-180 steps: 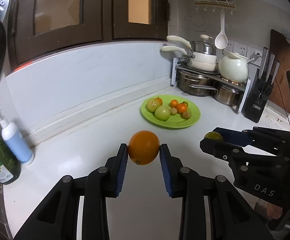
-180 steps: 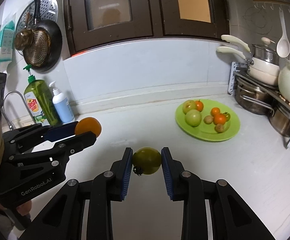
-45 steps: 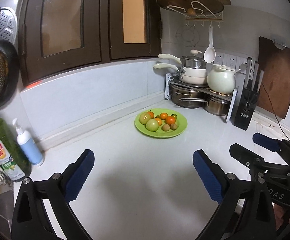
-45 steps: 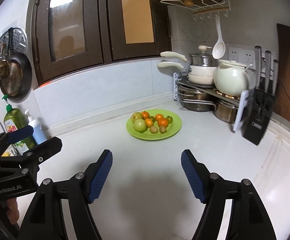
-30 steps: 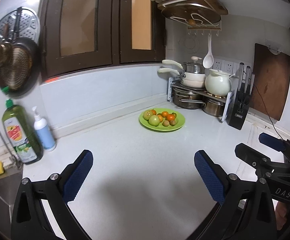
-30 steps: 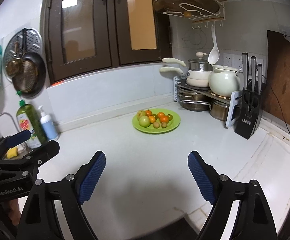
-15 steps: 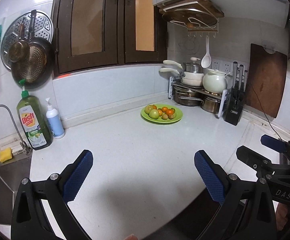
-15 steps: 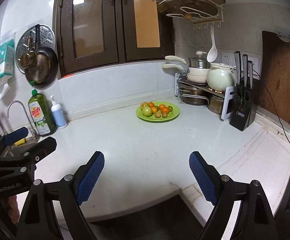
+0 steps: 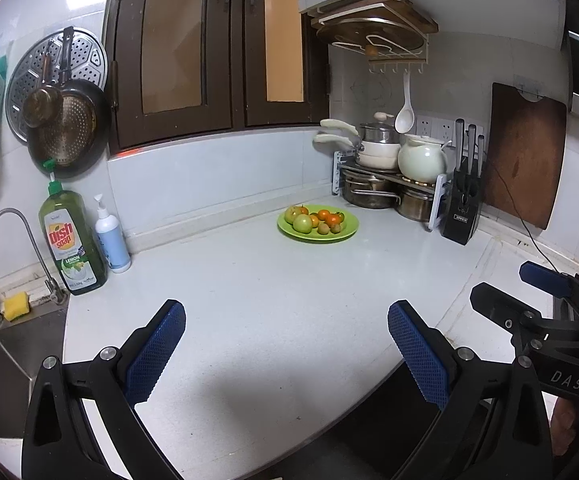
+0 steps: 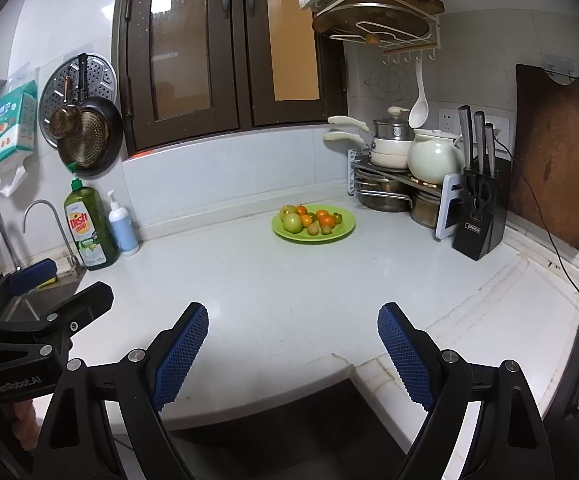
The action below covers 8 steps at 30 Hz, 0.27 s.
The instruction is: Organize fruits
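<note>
Both hand-held grippers, left (image 9: pixel 285 356) & right (image 10: pixel 292 354), gape wide w/ nothing between the blue pads. Round lime-green plastic plate (image 9: pixel 347 232) of green, orange & small brown fruits (image 10: pixel 309 220) sits far ahead at the white counter (image 9: pixel 269 300) back corner, roughly dead centre for both, well apart; neither clearly nearer. No loose fruit visible, so task looks done.

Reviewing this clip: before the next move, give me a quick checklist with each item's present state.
1. Left gripper open and empty: ok.
2. Right gripper open and empty: ok.
3. Fruits gathered on the green plate: ok.
4. No stray fruit on the visible counter: ok.
5. Any fruit outside both views: cannot tell.
</note>
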Available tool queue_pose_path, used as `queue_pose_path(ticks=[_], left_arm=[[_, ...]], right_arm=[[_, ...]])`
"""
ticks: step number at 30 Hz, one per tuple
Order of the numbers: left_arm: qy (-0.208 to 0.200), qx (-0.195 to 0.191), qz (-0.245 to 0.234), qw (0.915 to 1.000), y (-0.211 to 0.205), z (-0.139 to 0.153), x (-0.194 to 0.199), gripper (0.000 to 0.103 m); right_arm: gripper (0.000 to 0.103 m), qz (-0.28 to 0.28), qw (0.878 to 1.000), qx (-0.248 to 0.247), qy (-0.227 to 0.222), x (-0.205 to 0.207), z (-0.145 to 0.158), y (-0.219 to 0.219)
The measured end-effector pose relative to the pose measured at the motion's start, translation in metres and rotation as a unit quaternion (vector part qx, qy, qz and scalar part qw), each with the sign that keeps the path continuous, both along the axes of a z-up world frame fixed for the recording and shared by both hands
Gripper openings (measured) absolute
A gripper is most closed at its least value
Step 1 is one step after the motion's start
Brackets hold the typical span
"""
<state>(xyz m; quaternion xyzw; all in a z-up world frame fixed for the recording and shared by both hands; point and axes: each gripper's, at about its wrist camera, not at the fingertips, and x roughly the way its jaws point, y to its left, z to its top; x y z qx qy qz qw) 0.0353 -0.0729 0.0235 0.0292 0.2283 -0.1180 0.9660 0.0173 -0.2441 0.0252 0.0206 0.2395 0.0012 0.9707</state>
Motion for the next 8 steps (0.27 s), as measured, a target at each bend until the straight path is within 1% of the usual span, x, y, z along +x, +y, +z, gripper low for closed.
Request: queue_pose_path(ticks=[8], left_arm=[[0.005, -0.001, 0.005, 1.0000, -0.0027, -0.0001, -0.0016, 0.103]], right_arm=[[0.087, 0.002, 1.000, 0.002, 0.000, -0.0027, 0.0002, -0.0021]])
